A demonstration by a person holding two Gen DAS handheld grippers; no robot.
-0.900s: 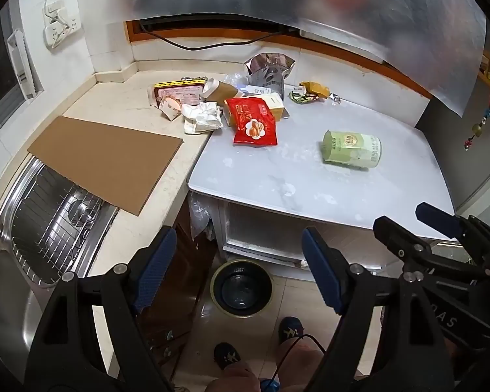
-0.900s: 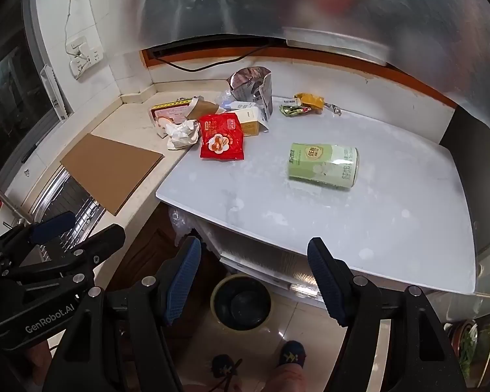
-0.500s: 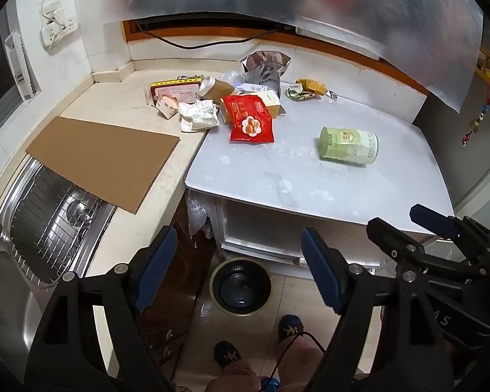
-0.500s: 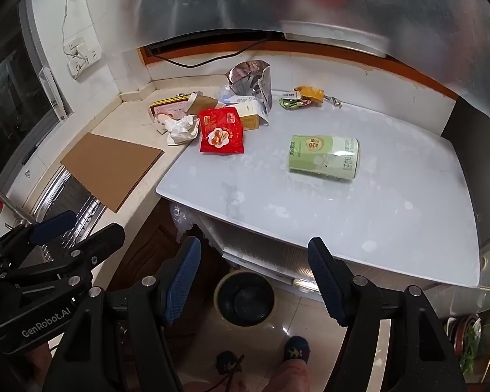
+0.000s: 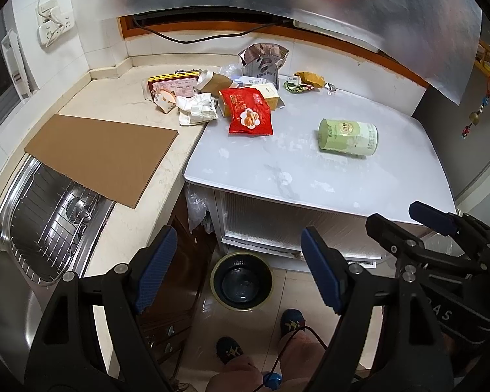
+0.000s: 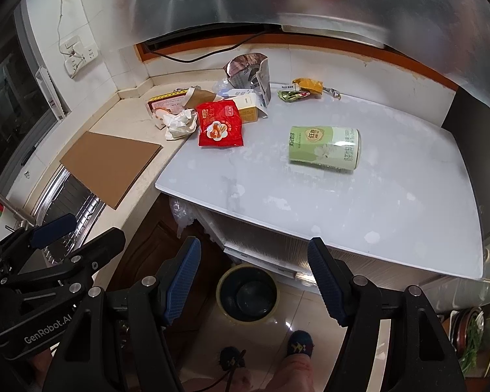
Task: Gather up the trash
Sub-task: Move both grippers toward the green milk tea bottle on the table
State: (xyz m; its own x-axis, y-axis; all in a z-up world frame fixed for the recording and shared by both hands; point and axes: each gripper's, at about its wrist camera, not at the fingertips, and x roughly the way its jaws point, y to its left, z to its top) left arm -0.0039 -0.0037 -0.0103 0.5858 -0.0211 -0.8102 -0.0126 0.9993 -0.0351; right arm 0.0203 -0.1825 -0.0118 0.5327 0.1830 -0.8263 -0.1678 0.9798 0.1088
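Trash lies on the white table (image 5: pixel 310 176): a green cylinder pack (image 5: pixel 348 137) on its side, a red snack bag (image 5: pixel 250 116), crumpled white paper (image 5: pixel 197 107), a silver foil bag (image 5: pixel 264 63) and small wrappers (image 5: pixel 305 81). The same green pack (image 6: pixel 325 148) and red bag (image 6: pixel 219 124) show in the right wrist view. A dark bin (image 5: pixel 241 281) stands on the floor under the table edge. My left gripper (image 5: pixel 238 271) and right gripper (image 6: pixel 254 277) are both open and empty, held above the bin, short of the table.
A brown cardboard sheet (image 5: pixel 104 153) lies on the counter beside a steel sink (image 5: pixel 45 219) with a wire rack. A red box (image 5: pixel 173 86) and yellow carton (image 5: pixel 269 96) sit in the trash pile. The person's feet (image 5: pixel 261 336) are on the tiled floor.
Both grippers have shifted slightly; the table and trash sit a little lower and nearer in view. Both jaws stay open and empty.
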